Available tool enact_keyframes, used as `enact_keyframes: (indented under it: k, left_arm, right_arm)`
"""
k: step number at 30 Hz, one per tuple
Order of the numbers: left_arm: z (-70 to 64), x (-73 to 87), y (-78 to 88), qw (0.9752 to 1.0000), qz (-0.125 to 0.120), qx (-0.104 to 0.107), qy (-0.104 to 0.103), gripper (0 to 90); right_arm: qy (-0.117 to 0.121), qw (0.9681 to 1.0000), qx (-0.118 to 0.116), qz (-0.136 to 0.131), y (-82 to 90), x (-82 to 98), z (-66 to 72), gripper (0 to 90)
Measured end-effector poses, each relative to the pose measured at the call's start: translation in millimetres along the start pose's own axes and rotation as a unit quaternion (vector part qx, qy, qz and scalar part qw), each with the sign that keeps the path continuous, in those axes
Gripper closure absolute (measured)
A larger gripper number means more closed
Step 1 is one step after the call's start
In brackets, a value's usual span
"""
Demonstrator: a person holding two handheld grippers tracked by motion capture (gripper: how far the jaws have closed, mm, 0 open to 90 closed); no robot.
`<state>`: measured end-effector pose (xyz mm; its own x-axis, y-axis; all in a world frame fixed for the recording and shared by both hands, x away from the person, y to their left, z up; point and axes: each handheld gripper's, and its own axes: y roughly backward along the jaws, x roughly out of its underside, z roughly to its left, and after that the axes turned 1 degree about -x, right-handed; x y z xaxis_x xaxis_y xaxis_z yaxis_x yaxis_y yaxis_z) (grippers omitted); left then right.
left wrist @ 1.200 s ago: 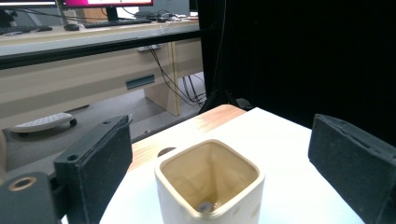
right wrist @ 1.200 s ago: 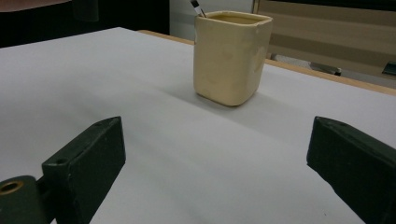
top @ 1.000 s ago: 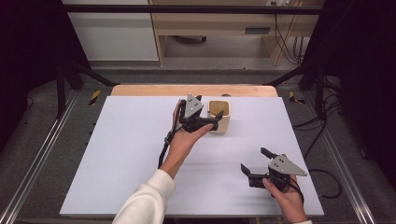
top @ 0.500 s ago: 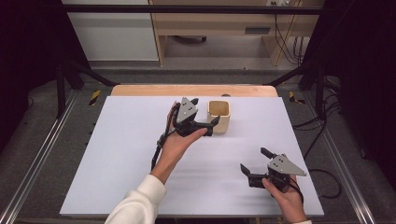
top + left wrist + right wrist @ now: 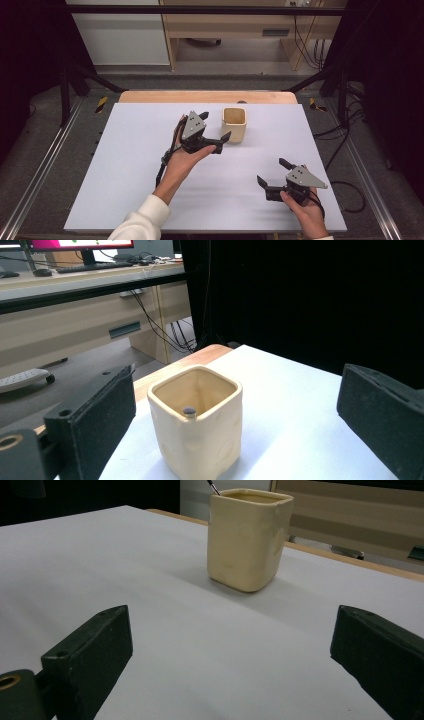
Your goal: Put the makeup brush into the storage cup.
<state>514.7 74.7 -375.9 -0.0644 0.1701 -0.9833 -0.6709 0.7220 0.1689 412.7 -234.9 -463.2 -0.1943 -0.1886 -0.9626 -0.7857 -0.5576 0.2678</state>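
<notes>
The left gripper [image 5: 216, 134] has drawn back from the cup [image 5: 234, 123] over the last second. One second ago its tips overlapped the cup's left wall; now they stand just beside that wall, apart from it. Its jaws are released and spread wide. In the left gripper view the cup [image 5: 196, 426] stands between the two pads, touching neither.

Judgement: the cup has been set down and let go, or the gripper is resetting for a fresh approach.

The cup stands upright on the white worktop [image 5: 130, 165], near the far edge and slightly right of centre. It is a square, cream-coloured pot with rounded corners, a glossy glaze and an open top. A small dark spot sits on the inside of its near rim. No contents can be made out.

The right gripper [image 5: 276, 176] has not moved. It rests near the front right corner, well apart from the cup [image 5: 248, 536], jaws released and empty.
</notes>
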Motion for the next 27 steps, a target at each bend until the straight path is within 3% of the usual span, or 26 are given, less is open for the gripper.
enact_keyframes:
  k: [12,16,27]
  left_arm:
    - [4.6,10.1,14.4,1.0000,0.000,-0.001,0.001,1.9]
    - [7.0,12.8,21.1,0.9999,-0.008,0.000,0.012,1.9]
    - [13.7,22.1,34.0,1.0000,-0.006,-0.002,0.007,1.9]
  right_arm:
    - [0.002,1.0000,0.000,0.001,-0.2,0.1,0.1,3.6]
    - [0.002,1.0000,0.001,0.002,-0.3,0.1,0.5,3.6]
    - [0.004,1.0000,0.001,0.003,-0.5,0.4,0.6,3.6]
